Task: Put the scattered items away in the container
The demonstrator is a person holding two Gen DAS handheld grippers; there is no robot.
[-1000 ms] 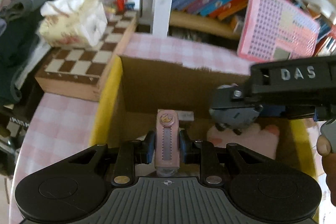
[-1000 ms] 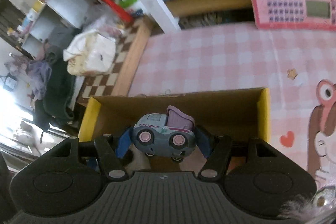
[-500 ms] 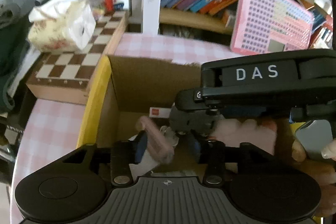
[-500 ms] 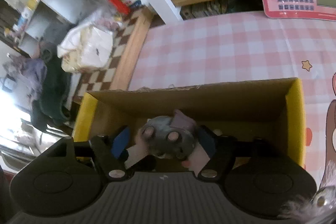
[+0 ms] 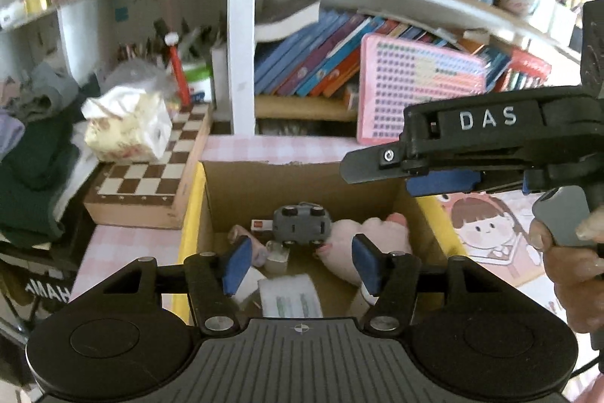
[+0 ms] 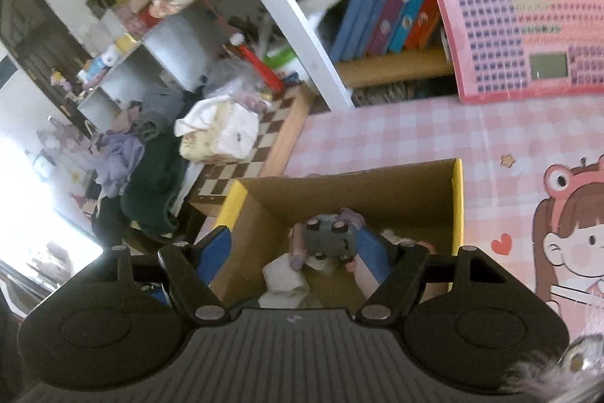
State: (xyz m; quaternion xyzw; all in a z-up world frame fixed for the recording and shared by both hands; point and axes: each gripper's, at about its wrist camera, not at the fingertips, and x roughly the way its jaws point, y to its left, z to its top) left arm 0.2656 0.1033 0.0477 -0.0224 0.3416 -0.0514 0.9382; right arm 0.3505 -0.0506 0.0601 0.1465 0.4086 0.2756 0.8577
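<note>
A cardboard box with yellow edges (image 5: pixel 192 210) (image 6: pixel 456 199) stands on the pink checked table. Inside lie a grey toy truck (image 5: pixel 301 225) (image 6: pixel 329 240) on its back, a pink clip-like item (image 5: pixel 241 237), a pink plush paw (image 5: pixel 370 233) and white packets (image 5: pixel 290 295). My left gripper (image 5: pixel 300 265) is open and empty above the box. My right gripper (image 6: pixel 292 253) is open and empty above the box; its side shows in the left wrist view (image 5: pixel 445 172).
A chessboard (image 5: pixel 151 184) with a tissue pack (image 5: pixel 128 127) lies left of the box. A pink toy tablet (image 6: pixel 524 25) leans on the bookshelf behind. A cartoon mat (image 6: pixel 566 237) lies to the right. Dark clothes (image 6: pixel 154 191) pile at the left.
Both grippers opened and rose. The pink clip dropped from the left one and the toy truck dropped from the right one into the box.
</note>
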